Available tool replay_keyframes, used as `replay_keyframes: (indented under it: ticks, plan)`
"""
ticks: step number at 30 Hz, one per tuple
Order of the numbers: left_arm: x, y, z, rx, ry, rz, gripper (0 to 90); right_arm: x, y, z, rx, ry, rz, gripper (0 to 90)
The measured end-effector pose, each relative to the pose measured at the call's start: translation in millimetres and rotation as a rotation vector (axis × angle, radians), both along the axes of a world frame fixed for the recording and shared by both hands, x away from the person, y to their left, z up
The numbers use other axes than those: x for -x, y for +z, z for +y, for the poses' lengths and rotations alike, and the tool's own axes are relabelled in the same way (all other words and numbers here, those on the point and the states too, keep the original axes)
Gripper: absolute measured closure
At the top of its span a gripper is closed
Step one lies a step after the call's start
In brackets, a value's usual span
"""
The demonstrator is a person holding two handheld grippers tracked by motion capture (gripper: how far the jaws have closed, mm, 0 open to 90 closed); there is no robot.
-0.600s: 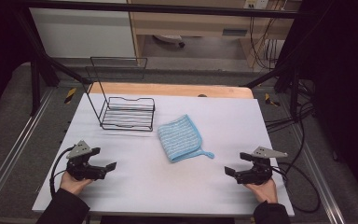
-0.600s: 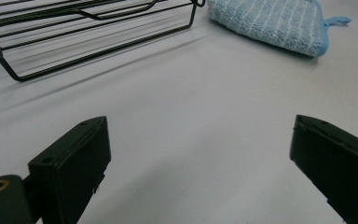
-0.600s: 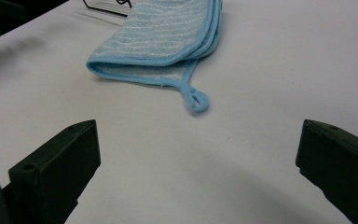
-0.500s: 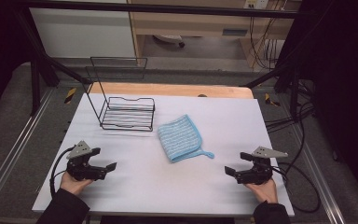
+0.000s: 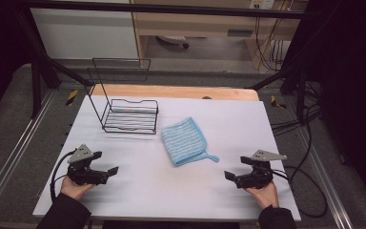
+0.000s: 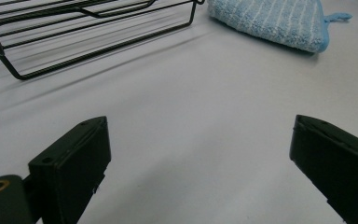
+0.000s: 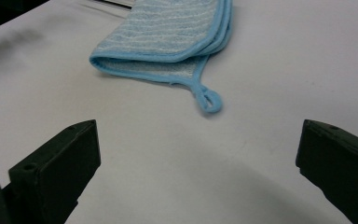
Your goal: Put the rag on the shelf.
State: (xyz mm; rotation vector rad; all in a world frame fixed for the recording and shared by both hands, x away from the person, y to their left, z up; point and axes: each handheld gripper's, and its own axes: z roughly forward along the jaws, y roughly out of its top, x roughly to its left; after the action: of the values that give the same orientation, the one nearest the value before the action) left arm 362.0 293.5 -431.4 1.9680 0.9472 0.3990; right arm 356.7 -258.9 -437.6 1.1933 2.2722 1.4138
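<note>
Two grippers, left gripper point(image 5: 110, 171) and right gripper point(image 5: 228, 176), jaws apart, empty, near table's point(image 5: 267, 124) front edge; folded blue cloth point(image 5: 185, 141) mid-table between them, well apart; its far edge cut off in right gripper view.

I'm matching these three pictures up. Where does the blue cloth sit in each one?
High view: cloth mid-table, right of the wire rack.
Left gripper view: cloth at the top right edge.
Right gripper view: cloth top centre, folded.
Shared landmark: its hanging loop.
</note>
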Motion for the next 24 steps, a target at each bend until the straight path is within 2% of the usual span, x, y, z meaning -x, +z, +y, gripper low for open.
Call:
replay_keyframes:
  ticks: [8, 13, 21, 24]
  plan:
    - [-0.5, -2.1, -1.7, -0.008, -0.001, 0.007, 5.3, -1.9, -0.3, 16.9, 0.03, 0.023, 0.007, 0.5]
    - [-0.3, -2.1, -1.3, -0.012, -0.001, 0.005, 5.3, -4.7, 1.7, 29.1, 0.029, 0.035, 0.0, 0.5]
    - [-0.9, -2.9, -1.8, -0.015, -0.001, 0.009, 5.5, -11.9, 4.1, 49.0, 0.072, 0.051, -0.007, 0.5]
    - [-0.9, -3.1, -2.1, -0.016, -0.001, 0.01, 5.5, -13.6, 5.6, 55.1, 0.067, 0.053, -0.008, 0.5]
